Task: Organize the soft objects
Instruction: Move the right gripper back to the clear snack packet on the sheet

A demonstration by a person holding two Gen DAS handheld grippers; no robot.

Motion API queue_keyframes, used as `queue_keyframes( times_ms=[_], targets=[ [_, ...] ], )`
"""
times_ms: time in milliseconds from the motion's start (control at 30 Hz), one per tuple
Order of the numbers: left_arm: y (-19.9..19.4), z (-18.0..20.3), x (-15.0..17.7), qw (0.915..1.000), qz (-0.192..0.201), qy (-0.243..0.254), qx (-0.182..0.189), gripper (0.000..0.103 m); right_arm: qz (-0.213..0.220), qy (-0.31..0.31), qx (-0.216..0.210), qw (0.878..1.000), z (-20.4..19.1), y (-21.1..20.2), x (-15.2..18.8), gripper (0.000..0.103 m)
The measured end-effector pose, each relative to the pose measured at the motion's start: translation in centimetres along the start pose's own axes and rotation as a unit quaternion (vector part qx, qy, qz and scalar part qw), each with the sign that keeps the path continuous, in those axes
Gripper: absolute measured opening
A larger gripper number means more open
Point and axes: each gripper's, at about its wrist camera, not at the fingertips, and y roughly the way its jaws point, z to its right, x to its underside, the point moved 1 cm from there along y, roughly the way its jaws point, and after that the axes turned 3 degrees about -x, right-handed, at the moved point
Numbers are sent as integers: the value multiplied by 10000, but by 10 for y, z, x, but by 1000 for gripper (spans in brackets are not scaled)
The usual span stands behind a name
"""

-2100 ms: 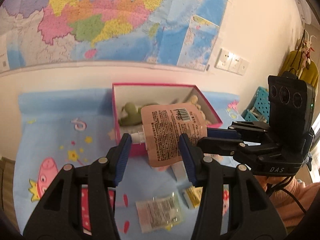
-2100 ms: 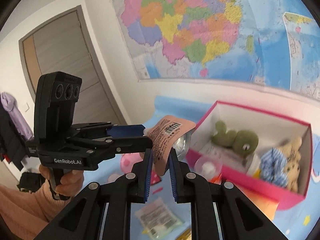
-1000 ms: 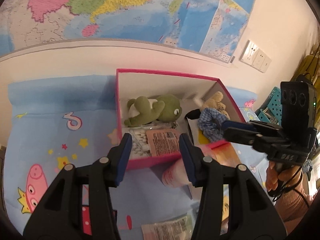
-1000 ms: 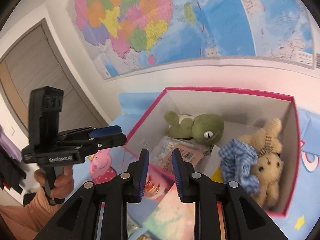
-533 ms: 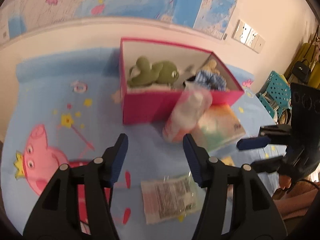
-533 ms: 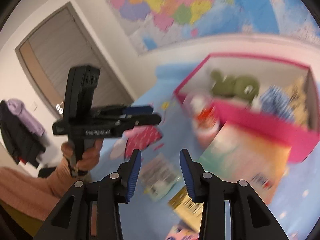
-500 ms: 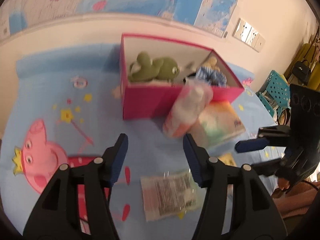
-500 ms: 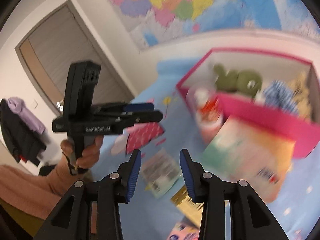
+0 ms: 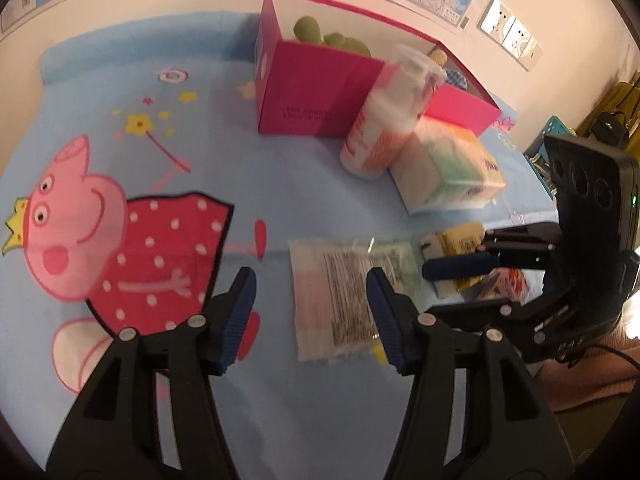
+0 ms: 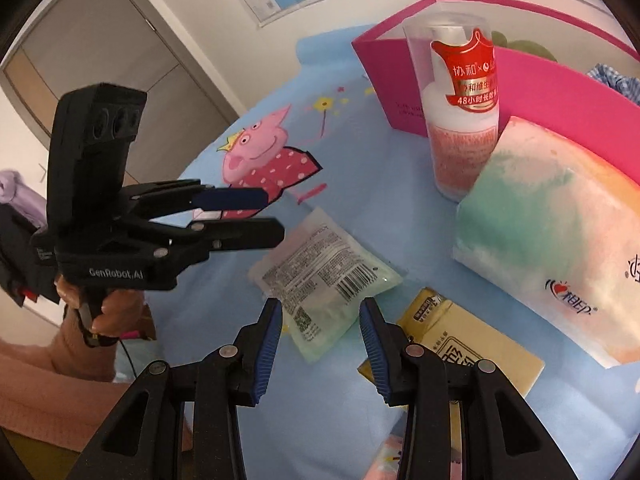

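**Both tongs released above the flat packet**

The left tongs [image 9: 312, 312] and right tongs [image 10: 320, 340] hang spread apart and empty over the blue cartoon cloth [image 9: 120, 120] on the desk. Beneath them lies a clear flat packet [image 10: 324, 280], beside a yellow tissue pack [image 10: 460, 348]. A large tissue pack [image 10: 552, 248] and a clear tube bottle [image 10: 464, 120] stand just in front of the pink box [image 9: 304, 84], where a green plush [image 9: 320, 34] sits inside.

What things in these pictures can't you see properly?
- Green plush toy: left wrist view, mostly hidden behind the pink box wall.
- Blue checked cloth: right wrist view, cut off by the picture edge and the box wall.
- Clear packet: left wrist view, label print blurred.
- Colourful pack: right wrist view, mostly covered by the right tongs.
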Motion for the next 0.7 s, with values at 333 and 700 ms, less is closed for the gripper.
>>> queue_keyframes(
  times_ms=[333, 700],
  targets=[
    [6, -2, 15, 9995, -223, 21, 217, 59, -329, -147, 653, 9972, -10, 15, -6, 55],
    [3, -17, 21, 9977, -274, -97, 607, 59, -266, 7, 273, 9993, -12, 29, -13, 57]
  ],
)
